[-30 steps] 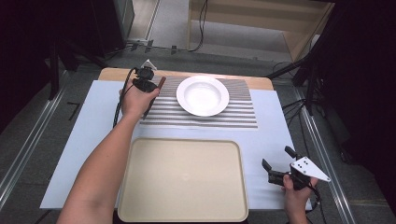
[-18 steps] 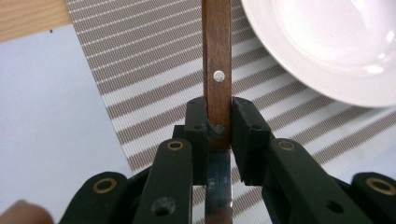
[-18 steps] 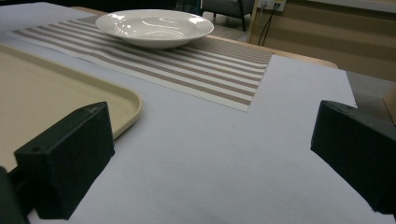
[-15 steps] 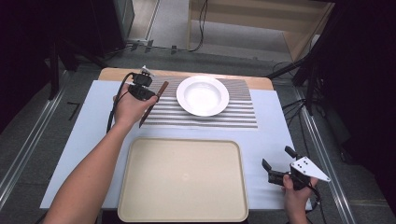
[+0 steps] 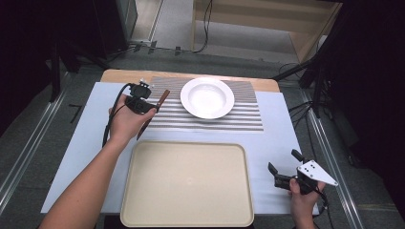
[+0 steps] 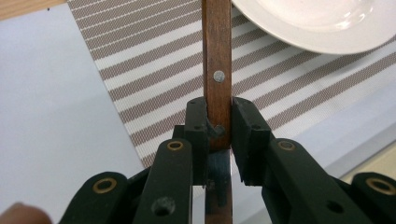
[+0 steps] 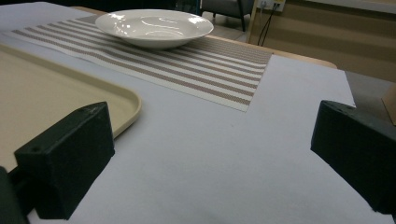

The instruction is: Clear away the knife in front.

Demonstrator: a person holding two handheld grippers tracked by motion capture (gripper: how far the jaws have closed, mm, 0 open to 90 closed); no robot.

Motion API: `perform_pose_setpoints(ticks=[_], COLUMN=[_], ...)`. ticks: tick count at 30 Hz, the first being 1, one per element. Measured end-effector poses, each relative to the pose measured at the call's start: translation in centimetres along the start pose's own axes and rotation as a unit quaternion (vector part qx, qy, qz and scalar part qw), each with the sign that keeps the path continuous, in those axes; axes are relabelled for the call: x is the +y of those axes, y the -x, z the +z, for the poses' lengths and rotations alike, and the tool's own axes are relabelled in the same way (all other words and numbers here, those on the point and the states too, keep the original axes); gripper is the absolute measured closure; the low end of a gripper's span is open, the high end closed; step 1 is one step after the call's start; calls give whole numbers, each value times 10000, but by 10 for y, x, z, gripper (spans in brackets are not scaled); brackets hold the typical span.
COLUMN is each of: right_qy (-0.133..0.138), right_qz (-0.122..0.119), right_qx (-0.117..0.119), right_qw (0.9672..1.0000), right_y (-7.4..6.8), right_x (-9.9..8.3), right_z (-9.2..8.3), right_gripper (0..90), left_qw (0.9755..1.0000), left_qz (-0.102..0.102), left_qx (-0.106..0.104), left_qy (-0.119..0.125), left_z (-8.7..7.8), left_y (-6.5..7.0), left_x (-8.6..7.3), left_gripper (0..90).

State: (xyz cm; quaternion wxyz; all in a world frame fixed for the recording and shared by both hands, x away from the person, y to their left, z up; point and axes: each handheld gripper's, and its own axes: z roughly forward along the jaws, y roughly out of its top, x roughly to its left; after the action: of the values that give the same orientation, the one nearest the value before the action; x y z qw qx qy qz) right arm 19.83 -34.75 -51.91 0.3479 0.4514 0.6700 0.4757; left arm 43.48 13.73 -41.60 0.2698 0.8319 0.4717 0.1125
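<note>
A knife with a brown wooden handle [image 5: 163, 98] and a riveted grip [image 6: 218, 56] is clamped in my left gripper [image 5: 149, 110], whose jaws [image 6: 218, 116] are shut on the handle's lower end, where the blade [image 6: 217, 186] begins. The knife hangs slanted over the left edge of the striped placemat [image 5: 239, 117], left of the white plate [image 5: 207, 98]. My right gripper [image 5: 284, 162] stands open and holds nothing. It is low over the white tabletop at the near right, right of the beige tray [image 5: 186, 183]. In the right gripper view its jaws [image 7: 210, 140] are wide apart.
The plate [image 7: 154, 25] sits at the back of the placemat [image 7: 196, 65]. The tray [image 7: 46, 93] fills the near middle of the table, with nothing on it. White tabletop [image 5: 81, 138] lies bare to the left. Cables and a wooden frame are beyond the far edge.
My left gripper has drawn back a little towards the near side with the knife in it, and the knife now slants more. The right gripper has not moved.
</note>
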Motion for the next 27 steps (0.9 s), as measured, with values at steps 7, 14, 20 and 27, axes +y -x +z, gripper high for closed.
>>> perform_pose_setpoints(ticks=[7,14,20,27], right_qy=[3,-18,-15,-9], right_qz=[-13,-4,-6,-1], right_qx=[6,2,1,7], right_qw=[10000,10000,10000,10000], right_y=[0,0,0,0], right_x=[0,0,0,0], right_z=[0,0,0,0], right_gripper=[0,0,0,0], left_qw=[9999,9996,9993,9990], left_qz=[116,170,189,201], left_qx=[1,-102,-196,-292], left_qy=[92,183,261,277], left_z=[-15,-29,-35,-41], left_y=[10,18,25,33], left_x=[-16,-30,-44,-62], left_gripper=[769,769,769,769])
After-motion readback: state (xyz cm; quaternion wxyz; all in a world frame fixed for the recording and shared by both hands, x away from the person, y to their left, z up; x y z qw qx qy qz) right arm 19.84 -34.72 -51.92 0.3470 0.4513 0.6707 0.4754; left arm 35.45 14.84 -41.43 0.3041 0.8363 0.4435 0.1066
